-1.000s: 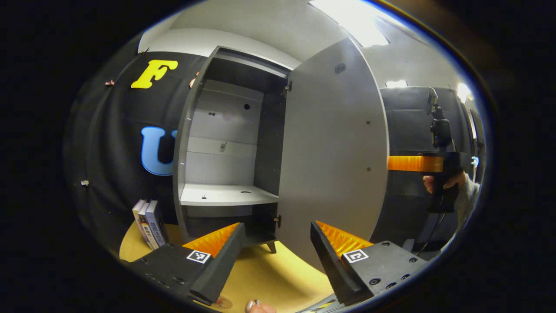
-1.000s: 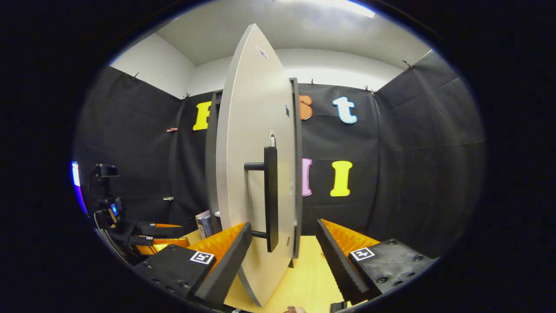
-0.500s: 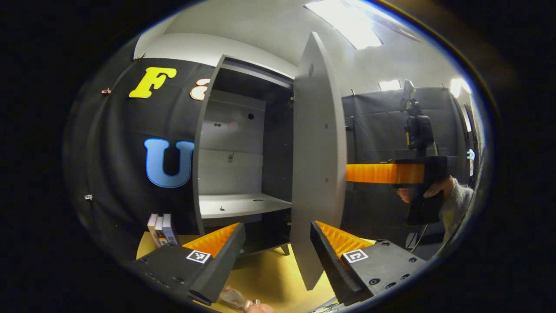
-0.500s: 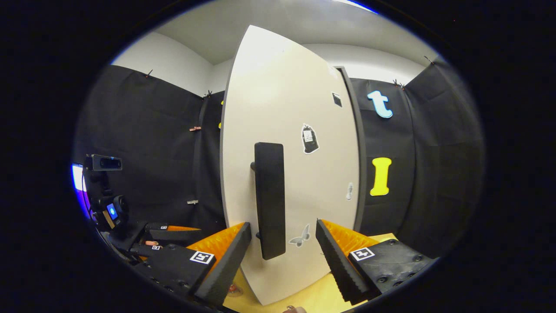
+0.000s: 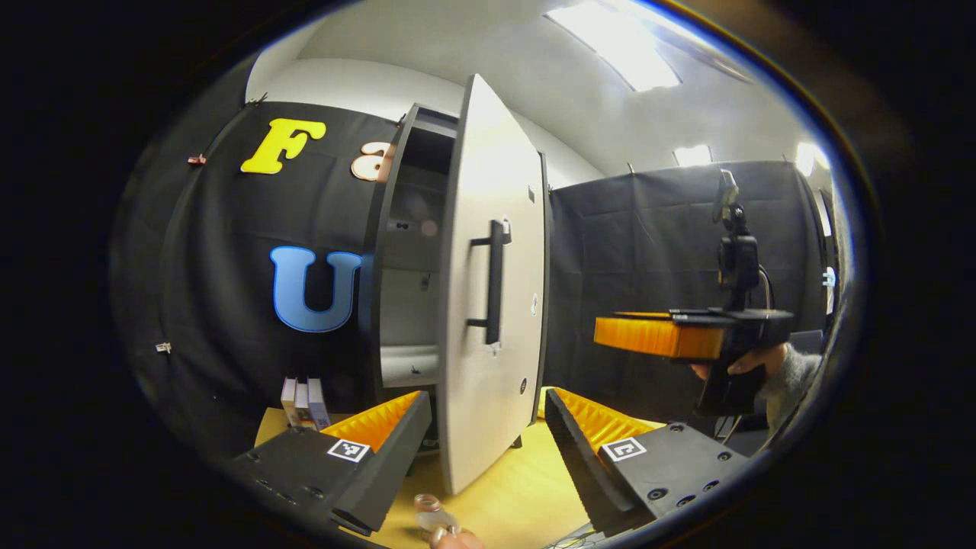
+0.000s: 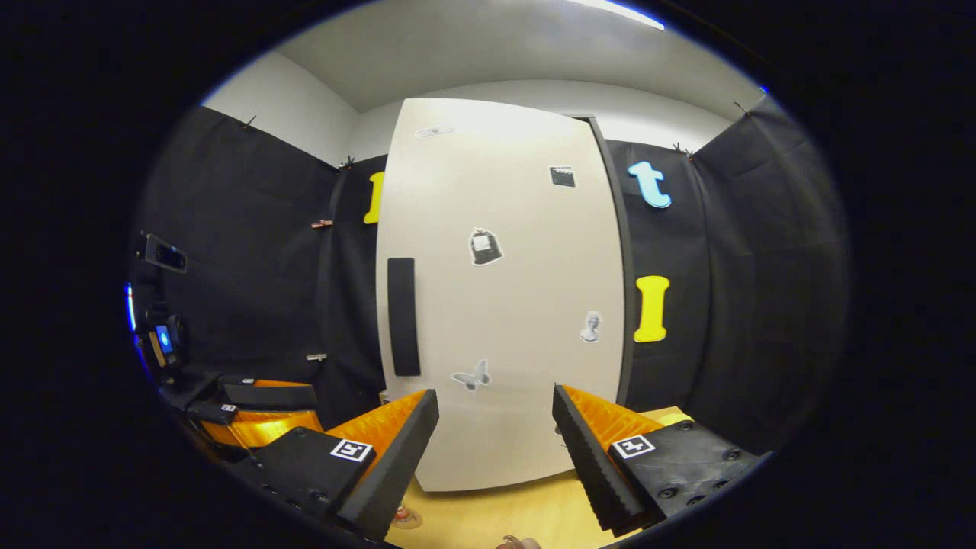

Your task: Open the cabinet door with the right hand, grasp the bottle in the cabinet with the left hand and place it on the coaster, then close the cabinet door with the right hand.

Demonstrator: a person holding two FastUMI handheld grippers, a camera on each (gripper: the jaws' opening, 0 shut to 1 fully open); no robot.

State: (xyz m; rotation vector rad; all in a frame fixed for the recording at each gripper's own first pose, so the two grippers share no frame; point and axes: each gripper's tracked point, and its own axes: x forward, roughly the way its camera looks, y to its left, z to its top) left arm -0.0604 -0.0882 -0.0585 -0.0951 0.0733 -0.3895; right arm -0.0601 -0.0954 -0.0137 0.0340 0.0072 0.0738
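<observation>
The cabinet door [image 5: 488,305] stands nearly shut, with a narrow gap showing the inner shelf [image 5: 408,364]. Its dark bar handle [image 5: 494,282] is free. In the right gripper view the door [image 6: 503,305] faces me with its handle [image 6: 402,316] to the left. My right gripper [image 6: 496,450] is open, a short way off the door and touching nothing. My left gripper [image 5: 488,450] is open and holds nothing. A small clear bottle [image 5: 433,517] stands on the table just below its fingers. The right gripper [image 5: 656,335], held by a hand [image 5: 751,366], hangs to the right of the door.
A few books [image 5: 301,400] stand on the yellow table [image 5: 518,496] left of the cabinet. Black cloth walls close in the booth. The left gripper [image 6: 259,412] is low at the left in the right gripper view, with a camera stand [image 6: 160,335] behind it.
The door has swung from wide open to nearly shut. My right gripper has come off the handle side and drawn back from the door. The bottle has come into the left gripper view.
</observation>
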